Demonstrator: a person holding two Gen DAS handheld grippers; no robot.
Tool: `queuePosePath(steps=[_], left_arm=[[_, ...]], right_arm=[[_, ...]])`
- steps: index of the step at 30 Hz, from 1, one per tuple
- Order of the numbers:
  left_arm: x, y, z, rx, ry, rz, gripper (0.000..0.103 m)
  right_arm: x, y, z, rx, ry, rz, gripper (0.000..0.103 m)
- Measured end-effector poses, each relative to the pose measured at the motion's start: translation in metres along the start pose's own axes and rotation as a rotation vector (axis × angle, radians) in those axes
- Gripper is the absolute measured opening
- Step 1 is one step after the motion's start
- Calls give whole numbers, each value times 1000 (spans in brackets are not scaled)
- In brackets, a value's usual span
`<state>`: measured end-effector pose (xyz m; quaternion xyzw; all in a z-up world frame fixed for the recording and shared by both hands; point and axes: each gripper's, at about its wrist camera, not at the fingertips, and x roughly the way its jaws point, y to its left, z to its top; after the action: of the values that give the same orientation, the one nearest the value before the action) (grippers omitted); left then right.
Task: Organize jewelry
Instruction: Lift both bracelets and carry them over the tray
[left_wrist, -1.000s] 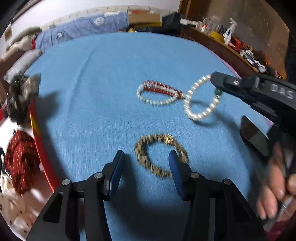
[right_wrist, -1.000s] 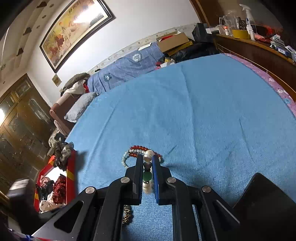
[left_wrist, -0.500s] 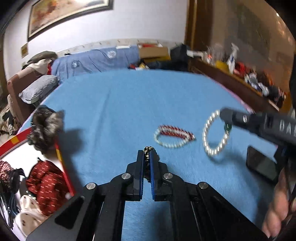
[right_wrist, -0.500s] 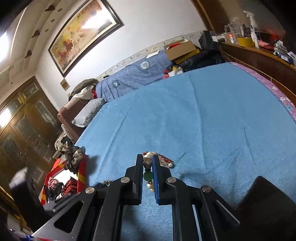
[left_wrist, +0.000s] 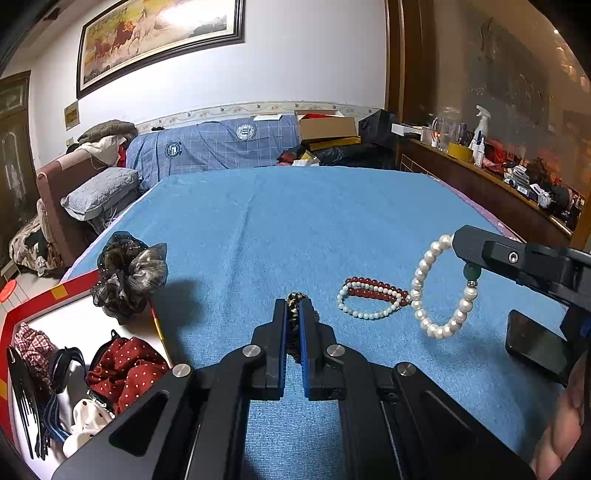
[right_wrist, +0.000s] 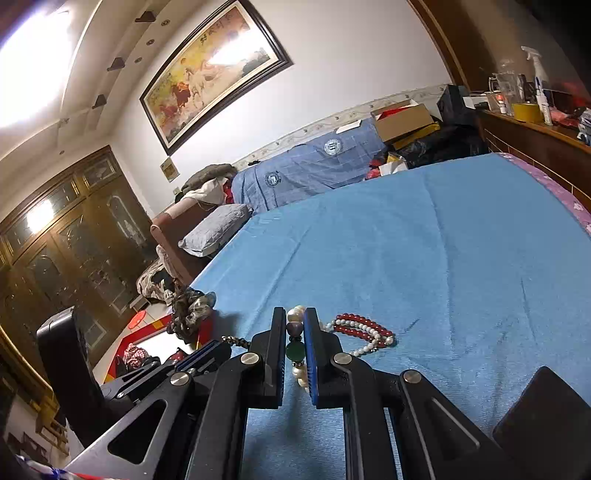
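Your L gripper (left_wrist: 292, 325) pinches the brown bracelet (left_wrist: 294, 308), R gripper (right_wrist: 294, 350) the pearl bracelet (left_wrist: 439, 288); box (left_wrist: 33, 301) lies to L, nearer L.

A bed covered with a blue blanket (left_wrist: 295, 221) carries the things. Lying on it toward the near right is a bracelet of red and white beads (left_wrist: 373, 298), coiled in several strands. At the near left edge a dark scrunchie (left_wrist: 127, 273) sits where the blanket meets a red-rimmed box (left_wrist: 33, 306). A black phone (left_wrist: 535, 347) rests at the near right
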<state>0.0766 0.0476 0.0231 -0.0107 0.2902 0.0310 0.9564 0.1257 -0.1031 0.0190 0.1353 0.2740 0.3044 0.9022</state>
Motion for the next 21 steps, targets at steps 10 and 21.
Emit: queuePosePath(steps=[10,21], left_arm=[[-1,-8,0,28,-5,25,5],[-2,-13,-1,41,-6,32,5]], right_arm=[[2,3,-3,-9,2,7,10],[3,4,-2,-19,10,10,10]])
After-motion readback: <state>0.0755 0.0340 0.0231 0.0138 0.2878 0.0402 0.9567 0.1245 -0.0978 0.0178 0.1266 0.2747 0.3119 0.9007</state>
